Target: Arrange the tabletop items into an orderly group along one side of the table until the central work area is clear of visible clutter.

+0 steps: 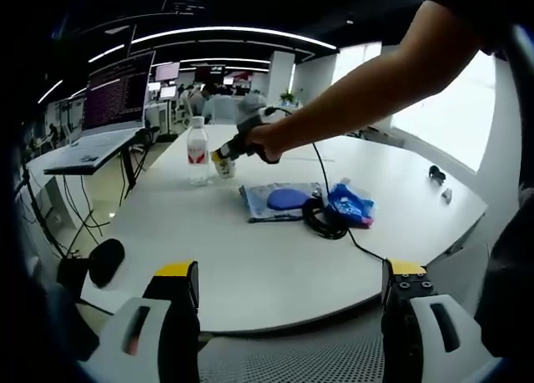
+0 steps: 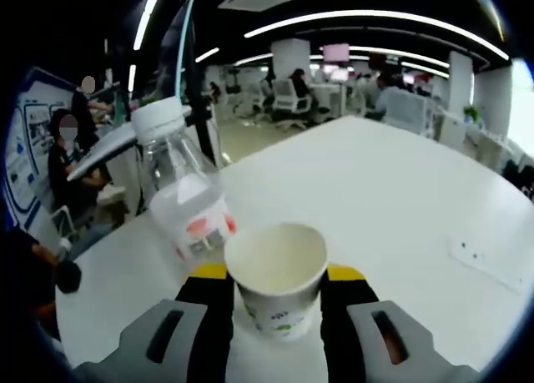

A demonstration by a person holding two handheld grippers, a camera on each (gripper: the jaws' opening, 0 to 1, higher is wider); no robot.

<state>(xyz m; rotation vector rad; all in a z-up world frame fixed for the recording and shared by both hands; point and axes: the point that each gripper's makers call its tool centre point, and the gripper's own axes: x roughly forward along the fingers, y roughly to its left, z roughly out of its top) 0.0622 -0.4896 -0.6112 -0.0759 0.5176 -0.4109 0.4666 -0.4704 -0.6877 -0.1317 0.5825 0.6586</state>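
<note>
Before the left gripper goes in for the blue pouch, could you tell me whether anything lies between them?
Nothing visible does: bare table separates the open left gripper from the blue pouch. A black cable lies coiled beside the pouch, touching it.

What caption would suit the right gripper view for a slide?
Right gripper shut on a paper cup beside a water bottle on the white table.
</note>
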